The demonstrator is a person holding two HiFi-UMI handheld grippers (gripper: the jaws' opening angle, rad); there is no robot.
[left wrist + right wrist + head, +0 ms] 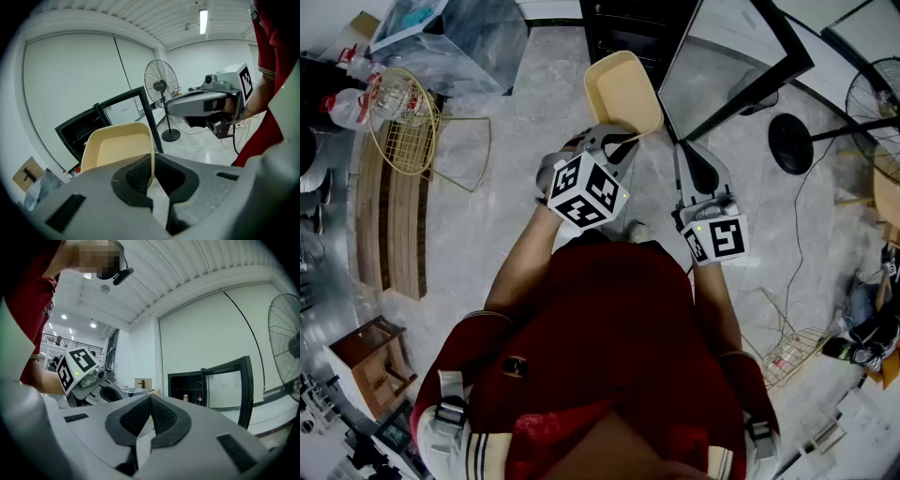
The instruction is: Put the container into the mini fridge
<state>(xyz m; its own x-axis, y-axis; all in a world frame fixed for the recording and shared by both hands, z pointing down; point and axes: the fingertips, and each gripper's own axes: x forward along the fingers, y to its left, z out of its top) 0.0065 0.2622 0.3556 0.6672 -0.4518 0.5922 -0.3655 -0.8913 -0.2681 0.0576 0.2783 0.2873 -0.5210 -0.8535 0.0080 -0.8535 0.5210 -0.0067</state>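
A cream plastic container [623, 91] hangs in the air in front of me, and my left gripper [617, 141] is shut on its near rim. In the left gripper view the container [115, 147] tilts up, its thin wall pinched between the ribbed pads [138, 174]. The black mini fridge [628, 26] stands just beyond it with its glass door [733, 67] swung open to the right. The fridge [82, 129] shows a dark, open inside. My right gripper [681, 150] is beside the left one, shut with nothing in it [150, 401]. It points towards the fridge [185, 390].
A standing fan [161, 84] has its round base [791, 142] right of the fridge door. On the floor at the left are a wire basket [403, 122], wooden slats [389, 225] and a clear plastic bin [464, 36]. A wire rack [787, 345] lies at the right.
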